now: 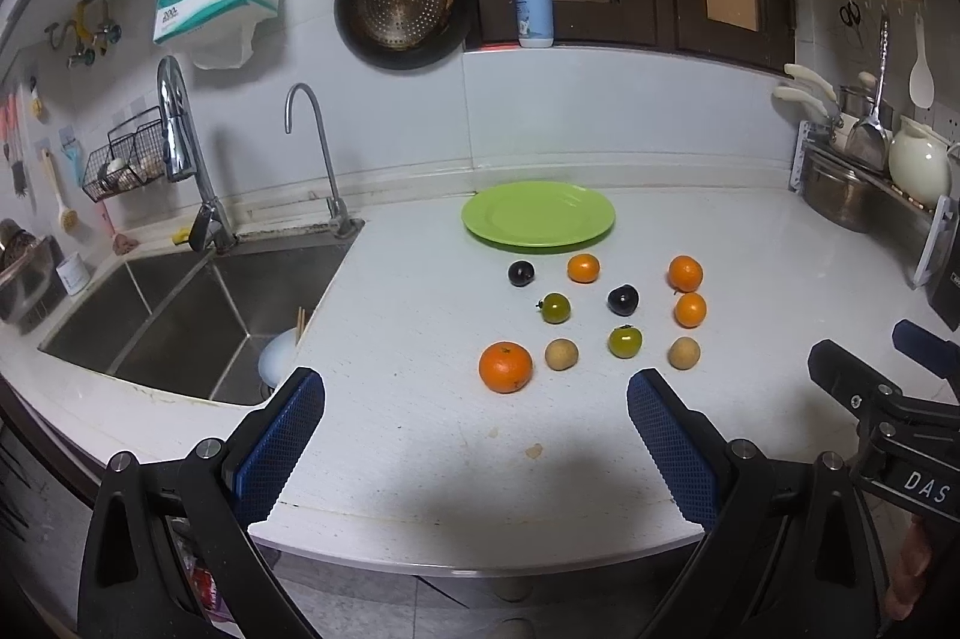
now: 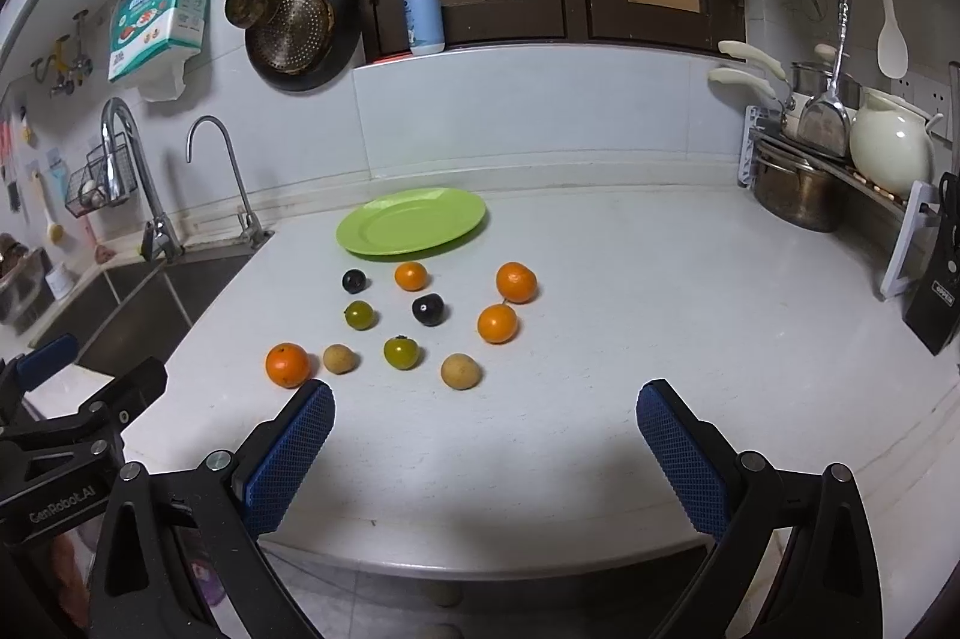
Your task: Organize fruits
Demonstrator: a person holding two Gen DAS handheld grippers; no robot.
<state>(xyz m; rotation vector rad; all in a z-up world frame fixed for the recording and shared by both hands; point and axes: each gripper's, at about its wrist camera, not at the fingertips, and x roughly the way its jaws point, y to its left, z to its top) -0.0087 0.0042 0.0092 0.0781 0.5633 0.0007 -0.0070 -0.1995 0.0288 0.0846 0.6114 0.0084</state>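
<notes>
An empty green plate (image 1: 538, 214) (image 2: 411, 221) lies at the back of the white counter. In front of it sit several loose fruits: oranges, the largest (image 1: 505, 367) (image 2: 287, 365) nearest, two dark plums (image 1: 521, 273) (image 1: 623, 300), two green tomatoes (image 1: 555, 308) (image 1: 625, 341) and two tan round fruits (image 1: 561, 354) (image 1: 684, 353). My left gripper (image 1: 474, 393) is open over the counter's front edge, short of the large orange. My right gripper (image 2: 485, 402) is open too, just before the tan fruit (image 2: 460, 371). Neither holds anything.
A steel sink (image 1: 180, 315) with two taps lies to the left, a bowl in it. A dish rack with a pot (image 2: 798, 195), a cream jug (image 2: 891, 141) and a knife block (image 2: 939, 291) lines the right side. The counter's front edge (image 1: 480, 558) is just below the fingers.
</notes>
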